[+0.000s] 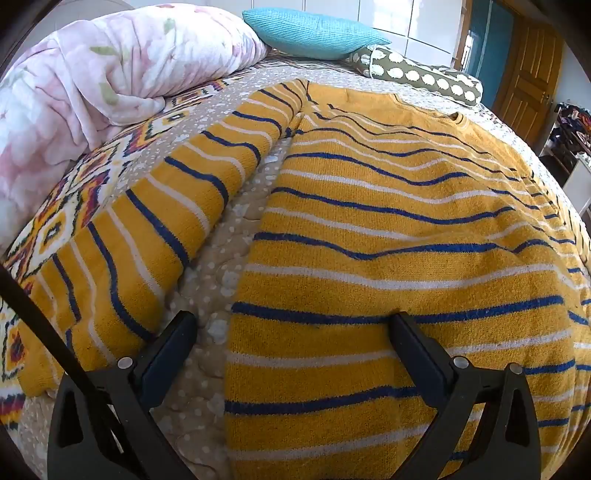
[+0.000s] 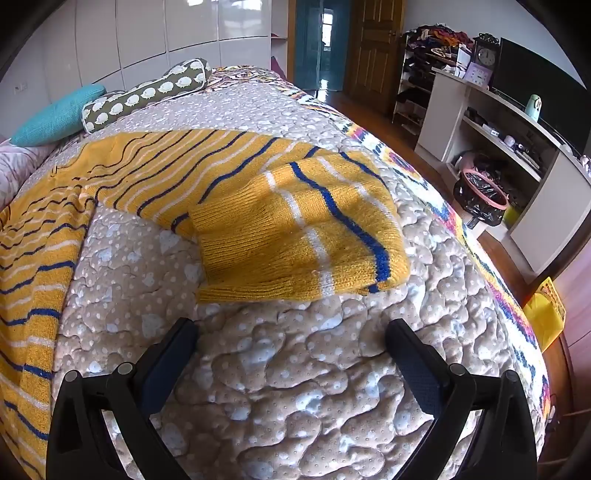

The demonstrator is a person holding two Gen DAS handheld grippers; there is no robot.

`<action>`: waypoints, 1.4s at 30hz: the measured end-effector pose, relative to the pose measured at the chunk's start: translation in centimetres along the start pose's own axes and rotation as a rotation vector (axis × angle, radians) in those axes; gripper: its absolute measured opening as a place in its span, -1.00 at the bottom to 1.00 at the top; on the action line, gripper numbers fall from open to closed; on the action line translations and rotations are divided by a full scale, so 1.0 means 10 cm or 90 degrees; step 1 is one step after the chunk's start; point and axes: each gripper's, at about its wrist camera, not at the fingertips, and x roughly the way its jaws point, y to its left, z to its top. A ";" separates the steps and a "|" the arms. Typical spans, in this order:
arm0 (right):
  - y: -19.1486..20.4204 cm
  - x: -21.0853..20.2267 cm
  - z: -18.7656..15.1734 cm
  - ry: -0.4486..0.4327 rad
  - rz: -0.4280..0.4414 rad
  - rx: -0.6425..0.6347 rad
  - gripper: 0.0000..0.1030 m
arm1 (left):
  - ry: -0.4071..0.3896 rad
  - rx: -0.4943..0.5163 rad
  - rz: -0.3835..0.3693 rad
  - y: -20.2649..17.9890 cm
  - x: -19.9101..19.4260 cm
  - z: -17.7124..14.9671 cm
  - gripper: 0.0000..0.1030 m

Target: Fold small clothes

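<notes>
A yellow knit sweater (image 1: 388, 236) with blue and white stripes lies flat on the bed. In the left wrist view its body fills the middle and right, and one sleeve (image 1: 147, 236) runs down the left side. My left gripper (image 1: 291, 325) is open and empty, just above the sweater's lower left edge. In the right wrist view the other sleeve (image 2: 295, 236) lies spread on the quilt, its ribbed cuff nearest me, and the sweater body (image 2: 33, 258) is at the left. My right gripper (image 2: 291, 328) is open and empty, a little short of the cuff.
The bed has a beige dotted quilt (image 2: 295, 398). A pink floral duvet (image 1: 92, 85), a teal pillow (image 1: 314, 33) and a green spotted bolster (image 1: 424, 77) lie at the head. A white shelf desk (image 2: 498, 147), a bin (image 2: 480, 199) and a yellow basket (image 2: 545, 314) stand beside the bed.
</notes>
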 end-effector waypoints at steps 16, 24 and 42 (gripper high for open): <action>0.00 0.00 0.00 0.000 0.000 0.000 1.00 | -0.004 0.001 0.001 0.03 -0.01 0.00 1.00; 0.01 0.01 0.02 0.001 -0.003 -0.006 1.00 | -0.005 0.001 0.000 0.01 -0.03 -0.01 1.00; 1.77 -1.04 -0.16 -0.072 0.268 -0.112 0.54 | 0.000 0.003 0.006 -0.01 -0.01 0.00 1.00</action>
